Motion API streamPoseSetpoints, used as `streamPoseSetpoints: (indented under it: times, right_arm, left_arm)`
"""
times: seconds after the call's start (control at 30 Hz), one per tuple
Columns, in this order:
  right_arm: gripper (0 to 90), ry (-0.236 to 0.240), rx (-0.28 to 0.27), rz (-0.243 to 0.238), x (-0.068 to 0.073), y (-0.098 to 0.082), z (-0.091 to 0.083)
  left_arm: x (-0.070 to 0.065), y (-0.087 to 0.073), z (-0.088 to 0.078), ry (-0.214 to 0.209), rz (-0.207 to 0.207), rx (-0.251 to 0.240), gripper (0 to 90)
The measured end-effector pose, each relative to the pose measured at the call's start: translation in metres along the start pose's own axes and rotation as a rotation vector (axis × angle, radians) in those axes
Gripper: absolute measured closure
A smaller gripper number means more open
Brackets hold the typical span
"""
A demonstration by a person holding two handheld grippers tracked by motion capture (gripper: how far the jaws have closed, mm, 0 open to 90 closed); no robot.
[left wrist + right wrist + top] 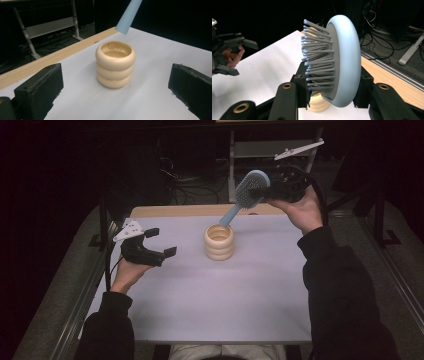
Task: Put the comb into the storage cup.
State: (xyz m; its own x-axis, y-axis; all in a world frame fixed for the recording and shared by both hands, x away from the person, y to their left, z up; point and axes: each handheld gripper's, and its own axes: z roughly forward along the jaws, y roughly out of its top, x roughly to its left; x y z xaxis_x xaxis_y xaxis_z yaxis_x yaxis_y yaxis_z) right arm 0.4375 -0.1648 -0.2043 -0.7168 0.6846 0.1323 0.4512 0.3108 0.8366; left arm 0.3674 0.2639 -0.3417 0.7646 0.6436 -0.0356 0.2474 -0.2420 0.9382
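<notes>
A light-blue hairbrush (251, 187) with grey bristles hangs tilted above the table, its handle tip (227, 217) just over a cream ribbed cup (219, 241). My right gripper (265, 194) is shut on the brush head (343, 60), one jaw on the bristle side and one on the back. The cup (115, 65) stands upright and looks empty, with the handle (128, 16) slanting down above its far rim. My left gripper (161, 242) is open to the left of the cup, facing it, with nothing between its jaws. The left gripper (235, 56) is also visible in the right gripper view, at the left edge.
The white table top (225, 300) has a wooden strip (175, 211) along its far edge. Behind it stand a metal rack (272, 150) and floor cables. Metal rails run along both sides of the table.
</notes>
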Motion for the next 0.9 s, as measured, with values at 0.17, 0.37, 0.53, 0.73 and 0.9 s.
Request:
streamPoseSetpoints:
  times: [0.17,0.37,0.53,0.73,0.9]
  right_arm:
    - [56.4,0.0,0.009,-0.006,-0.002,-0.004,0.007]
    - [56.3,0.006,0.024,-0.002,-0.003,-0.009,0.017]
    - [56.3,0.014,0.036,-0.002,-0.003,-0.012,0.024]
    - [56.3,0.02,0.042,-0.004,-0.003,-0.016,0.031]
    - [56.3,0.025,0.049,0.003,-0.004,-0.02,0.038]
  left_arm:
    - [0.003,-0.012,-0.006,0.005,-0.005,-0.01,0.0]
    - [0.005,-0.026,-0.008,0.006,-0.016,-0.006,0.0]
    - [0.004,-0.035,-0.01,0.013,-0.026,-0.001,0.0]
    - [0.007,-0.04,-0.015,0.03,-0.027,-0.013,0.0]
    - [0.01,-0.045,-0.016,0.041,-0.029,0.0,0.0]
